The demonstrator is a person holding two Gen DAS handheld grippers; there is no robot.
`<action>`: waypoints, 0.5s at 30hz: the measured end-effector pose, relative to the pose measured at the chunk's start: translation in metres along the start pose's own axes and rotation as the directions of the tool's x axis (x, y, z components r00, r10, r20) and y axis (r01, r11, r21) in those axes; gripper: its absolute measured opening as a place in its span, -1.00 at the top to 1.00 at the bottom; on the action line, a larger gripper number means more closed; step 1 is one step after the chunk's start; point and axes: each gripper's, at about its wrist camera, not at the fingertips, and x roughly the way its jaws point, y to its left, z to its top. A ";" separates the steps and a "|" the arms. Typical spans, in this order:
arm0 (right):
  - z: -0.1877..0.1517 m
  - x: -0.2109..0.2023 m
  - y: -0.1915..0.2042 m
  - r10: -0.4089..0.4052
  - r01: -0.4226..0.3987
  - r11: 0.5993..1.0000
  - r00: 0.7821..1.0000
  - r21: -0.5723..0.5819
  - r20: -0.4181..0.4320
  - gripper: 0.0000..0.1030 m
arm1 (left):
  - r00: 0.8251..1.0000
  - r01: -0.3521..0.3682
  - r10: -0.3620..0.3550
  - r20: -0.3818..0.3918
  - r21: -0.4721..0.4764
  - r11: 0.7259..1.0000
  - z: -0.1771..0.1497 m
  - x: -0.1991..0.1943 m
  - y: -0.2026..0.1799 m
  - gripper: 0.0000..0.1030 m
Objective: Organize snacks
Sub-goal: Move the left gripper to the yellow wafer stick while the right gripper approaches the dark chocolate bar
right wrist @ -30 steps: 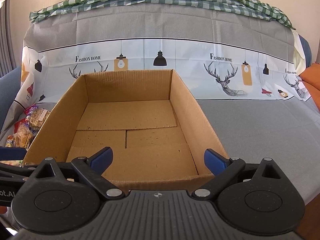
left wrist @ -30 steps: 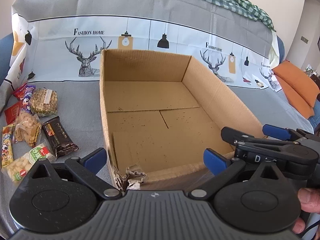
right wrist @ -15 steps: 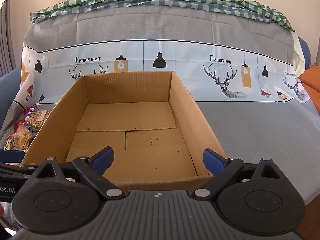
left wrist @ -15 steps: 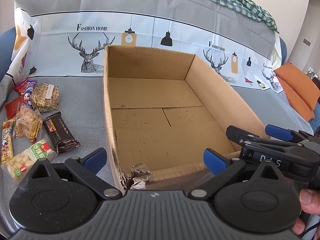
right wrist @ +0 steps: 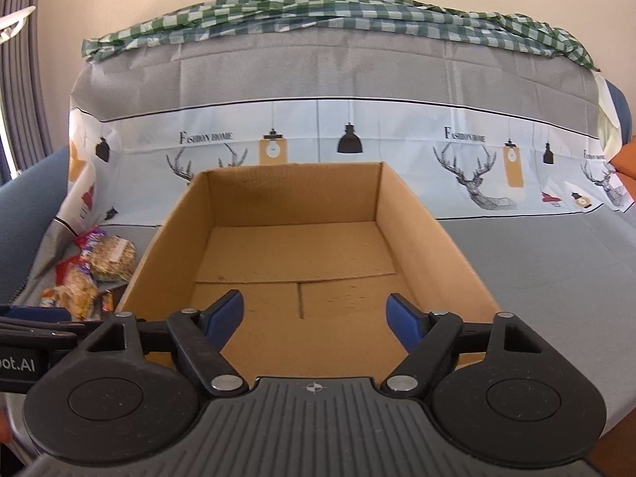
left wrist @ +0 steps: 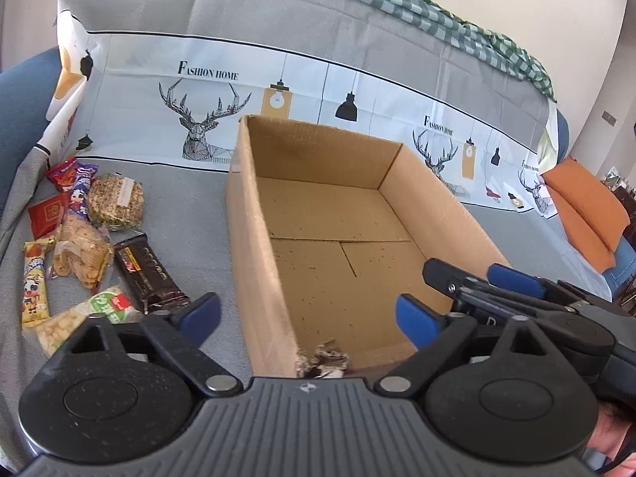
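On grey cloth (left wrist: 190, 198), cardboard box (left wrist: 254, 262) holds nothing.

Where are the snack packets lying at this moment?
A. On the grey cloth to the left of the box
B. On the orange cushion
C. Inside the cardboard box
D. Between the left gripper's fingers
A: the snack packets lie in a loose cluster on the grey cloth just outside the left wall of the cardboard box, whose floor holds nothing.
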 end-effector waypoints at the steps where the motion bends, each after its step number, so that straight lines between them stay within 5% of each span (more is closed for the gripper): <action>1: 0.001 0.000 0.005 0.013 -0.013 1.000 1.000 0.009 0.002 -0.41 | 1.000 -0.009 0.009 0.000 -0.001 1.000 0.001 -0.003 0.004 -0.62; 6: 0.003 0.001 0.033 0.076 -0.077 0.996 0.997 0.046 0.025 -0.07 | 0.999 -0.031 0.031 0.014 -0.047 0.998 0.022 -0.023 0.044 0.46; 10: 0.003 0.000 0.063 0.156 -0.159 0.986 0.986 0.046 0.062 0.07 | 0.996 -0.044 0.045 0.081 -0.014 0.999 0.055 -0.042 0.087 0.54; 15: -0.004 -0.004 0.110 0.277 -0.273 0.961 0.954 -0.054 0.111 0.07 | 0.994 -0.108 0.110 0.013 -0.088 0.990 0.057 -0.019 0.161 0.53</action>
